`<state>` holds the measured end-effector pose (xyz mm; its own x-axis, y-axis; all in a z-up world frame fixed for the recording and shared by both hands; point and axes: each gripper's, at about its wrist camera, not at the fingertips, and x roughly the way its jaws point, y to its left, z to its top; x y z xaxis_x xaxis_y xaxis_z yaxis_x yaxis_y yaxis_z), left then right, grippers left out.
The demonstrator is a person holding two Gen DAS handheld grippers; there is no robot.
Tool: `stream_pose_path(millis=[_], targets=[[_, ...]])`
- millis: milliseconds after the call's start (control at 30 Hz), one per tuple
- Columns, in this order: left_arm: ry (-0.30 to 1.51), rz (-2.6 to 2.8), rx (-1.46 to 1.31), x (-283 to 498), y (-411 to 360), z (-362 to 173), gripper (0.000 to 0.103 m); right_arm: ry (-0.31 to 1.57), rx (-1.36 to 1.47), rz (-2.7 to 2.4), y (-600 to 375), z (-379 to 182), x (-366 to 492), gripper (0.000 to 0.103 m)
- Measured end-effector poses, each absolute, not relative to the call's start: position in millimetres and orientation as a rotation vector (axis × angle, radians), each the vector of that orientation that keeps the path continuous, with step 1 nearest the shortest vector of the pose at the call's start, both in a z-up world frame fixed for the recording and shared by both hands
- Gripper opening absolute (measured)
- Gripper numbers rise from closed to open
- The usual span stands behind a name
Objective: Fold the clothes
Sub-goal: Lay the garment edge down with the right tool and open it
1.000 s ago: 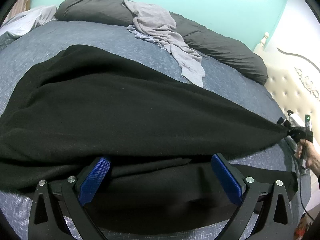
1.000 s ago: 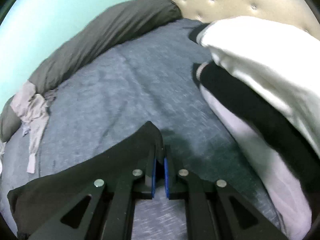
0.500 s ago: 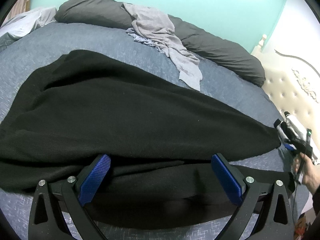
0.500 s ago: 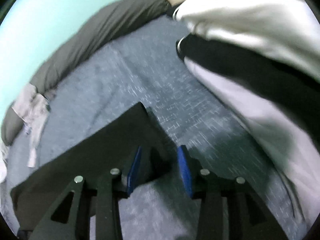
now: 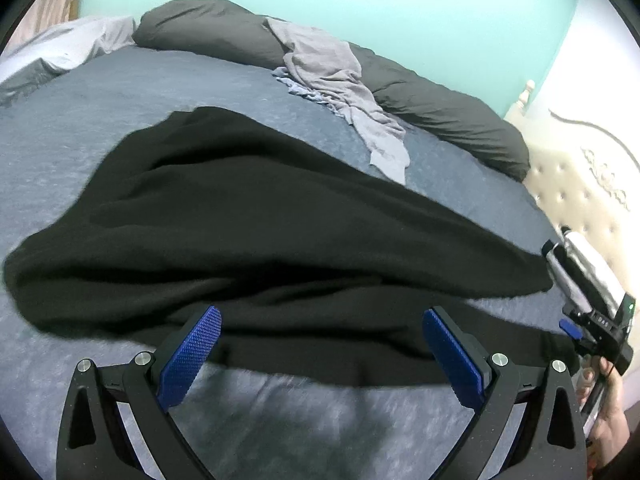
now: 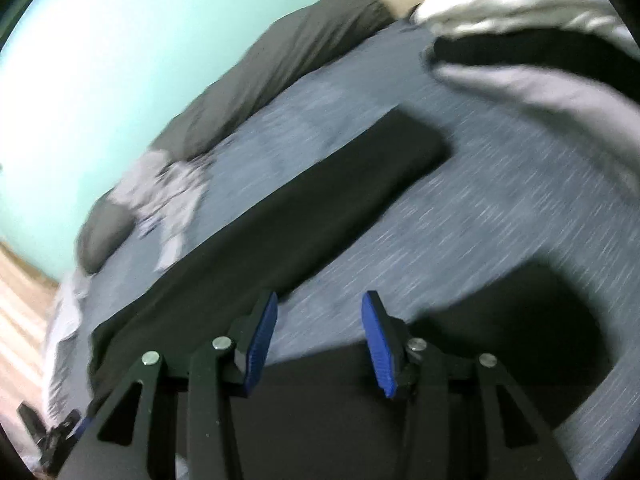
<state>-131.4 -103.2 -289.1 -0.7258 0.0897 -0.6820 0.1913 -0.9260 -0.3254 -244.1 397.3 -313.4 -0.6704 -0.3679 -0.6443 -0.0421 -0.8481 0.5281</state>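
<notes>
A large black garment lies folded over on the blue-grey bed, its top layer ending in a corner at the right. My left gripper is open and empty just in front of its near edge. My right gripper is open and empty, lifted above the bed; it also shows at the right edge of the left wrist view. In the blurred right wrist view the black garment runs diagonally ahead of the fingers.
A grey garment lies crumpled over dark grey pillows at the far side. A padded cream headboard stands at the right. White and black bedding is piled at the upper right of the right wrist view.
My right gripper opened and let go of the black garment's corner, then pulled back and lifted. The corner dropped flat onto the bed. My left gripper drew back slightly from the garment.
</notes>
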Motion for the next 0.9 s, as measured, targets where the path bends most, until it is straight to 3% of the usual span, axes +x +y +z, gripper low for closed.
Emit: stream_pose_path(millis=[467,900], targets=[[0.567,-2.691,1.121,-56.5,-152.9,-305.9,0.103,-0.634,1.189,-2.206,197.0,-332.5,-171.2,0.045],[0.589,-2.651,1.115,-55.4,-178.9,-316.3,0.103,-0.721,1.307,-2.105,137.5,-374.5,-176.0,0.045]])
